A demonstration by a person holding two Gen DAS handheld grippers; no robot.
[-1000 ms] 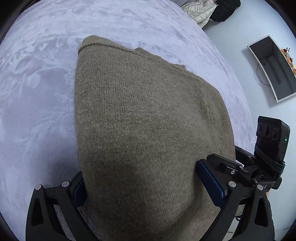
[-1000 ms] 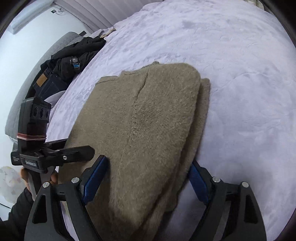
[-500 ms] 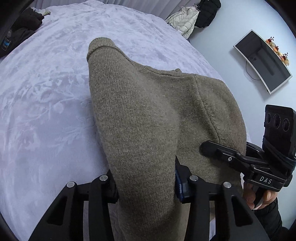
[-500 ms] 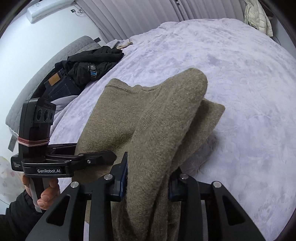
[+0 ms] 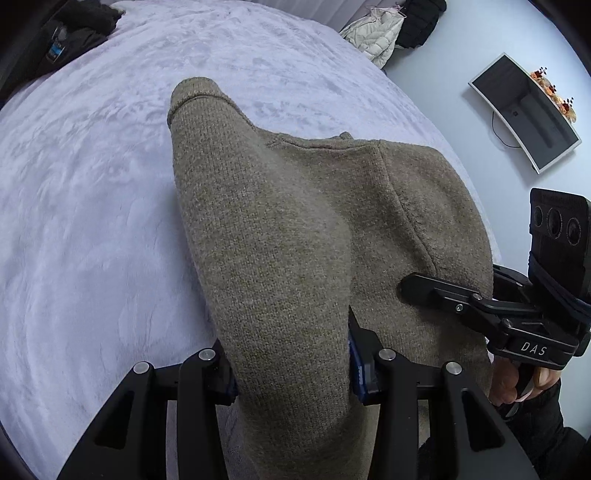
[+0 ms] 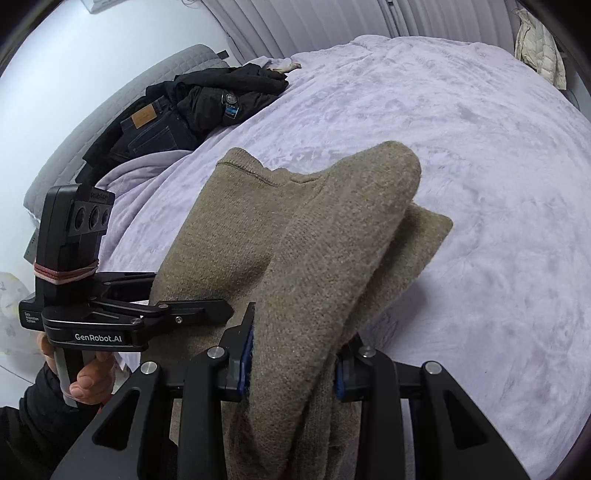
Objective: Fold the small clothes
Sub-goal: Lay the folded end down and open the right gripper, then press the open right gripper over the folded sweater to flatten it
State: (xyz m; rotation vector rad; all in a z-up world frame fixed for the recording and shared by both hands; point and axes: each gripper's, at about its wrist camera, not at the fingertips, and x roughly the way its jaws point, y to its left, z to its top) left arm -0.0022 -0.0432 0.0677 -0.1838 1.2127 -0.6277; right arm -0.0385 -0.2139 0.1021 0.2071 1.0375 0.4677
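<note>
An olive-brown knitted sweater (image 5: 295, 229) lies partly folded on the lilac bedspread (image 5: 92, 221). My left gripper (image 5: 291, 365) is shut on a thick bunch of its near left edge and lifts it into a ridge. My right gripper (image 6: 291, 362) is shut on the near right edge of the sweater (image 6: 314, 258), also raised, with a folded layer hanging below. Each gripper shows in the other's view: the right one (image 5: 480, 306) at the sweater's right side, the left one (image 6: 147, 314) at its left. The blue pads are mostly buried in knit.
A pile of dark clothes and jeans (image 6: 192, 103) lies at the far left of the bed (image 6: 480, 147). A cream puffer jacket (image 5: 376, 33) hangs at the far side. A curved monitor (image 5: 524, 110) sits against the wall on the right.
Both grippers closed from wide open onto the sweater's near edge and lifted it. The flat cloth is now bunched into raised ridges, and both views tilted upward to show more of the room.
</note>
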